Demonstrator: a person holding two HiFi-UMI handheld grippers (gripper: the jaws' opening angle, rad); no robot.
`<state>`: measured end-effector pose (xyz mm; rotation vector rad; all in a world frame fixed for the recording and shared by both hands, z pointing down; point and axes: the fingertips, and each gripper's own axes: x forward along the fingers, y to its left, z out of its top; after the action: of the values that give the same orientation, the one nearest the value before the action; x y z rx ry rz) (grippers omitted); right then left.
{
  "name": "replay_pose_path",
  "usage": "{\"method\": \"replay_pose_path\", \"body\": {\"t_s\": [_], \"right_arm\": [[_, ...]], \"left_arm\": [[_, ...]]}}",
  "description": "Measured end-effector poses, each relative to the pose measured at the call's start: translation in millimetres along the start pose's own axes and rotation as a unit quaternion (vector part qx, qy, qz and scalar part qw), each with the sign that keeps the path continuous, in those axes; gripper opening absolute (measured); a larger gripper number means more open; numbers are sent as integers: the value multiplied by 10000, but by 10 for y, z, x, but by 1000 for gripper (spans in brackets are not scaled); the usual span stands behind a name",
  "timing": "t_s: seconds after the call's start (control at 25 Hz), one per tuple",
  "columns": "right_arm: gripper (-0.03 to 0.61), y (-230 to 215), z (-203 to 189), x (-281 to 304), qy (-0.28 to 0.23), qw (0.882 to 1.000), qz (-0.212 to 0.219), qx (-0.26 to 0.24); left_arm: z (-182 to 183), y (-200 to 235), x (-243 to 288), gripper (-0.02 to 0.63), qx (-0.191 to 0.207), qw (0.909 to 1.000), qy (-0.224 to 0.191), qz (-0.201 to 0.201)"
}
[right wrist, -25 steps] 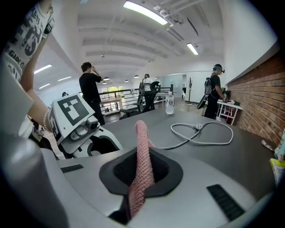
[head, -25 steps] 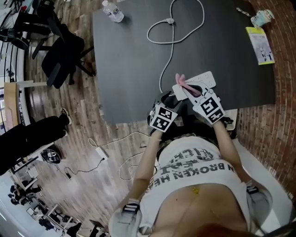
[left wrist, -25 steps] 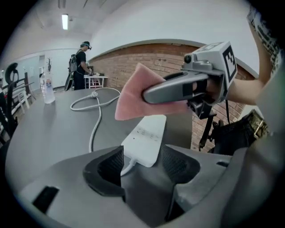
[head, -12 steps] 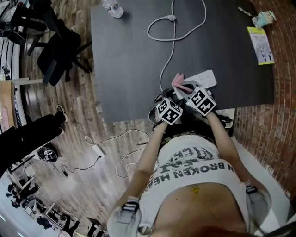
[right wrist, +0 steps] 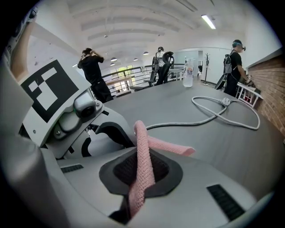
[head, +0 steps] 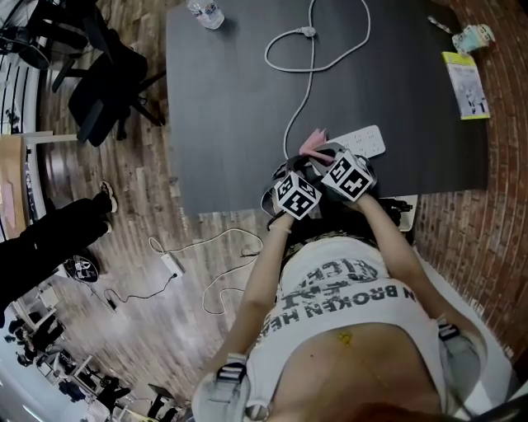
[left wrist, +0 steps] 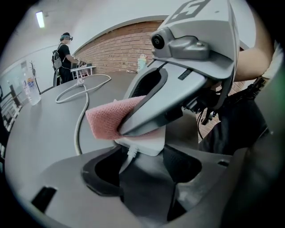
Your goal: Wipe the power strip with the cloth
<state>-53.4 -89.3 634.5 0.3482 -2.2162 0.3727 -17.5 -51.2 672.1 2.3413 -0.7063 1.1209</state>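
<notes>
The white power strip lies near the front edge of the dark table, its cable looping away across the top. The right gripper is clamped on the pink cloth, held over the strip's cord end — the left gripper, jaws just opened wide, straddles that end without pressing it.

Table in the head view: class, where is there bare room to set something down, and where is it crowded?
Bare: the wide left stretch of the table between bottle, cable and the near edge; also the right stretch between cable, leaflet and strip. Crowded: the near edge, where left gripper, right gripper, cloth and strip bunch together.
</notes>
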Motion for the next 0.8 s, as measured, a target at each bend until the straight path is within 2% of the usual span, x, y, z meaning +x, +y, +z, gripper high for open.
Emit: {"method": "replay_pose_path", "body": {"t_s": [0.8], "right_arm": [[17, -288, -205, -221, 105, 9979, -609, 195]], "left_arm": [[-17, 2, -8, 273, -32, 10000, 63, 24]]}}
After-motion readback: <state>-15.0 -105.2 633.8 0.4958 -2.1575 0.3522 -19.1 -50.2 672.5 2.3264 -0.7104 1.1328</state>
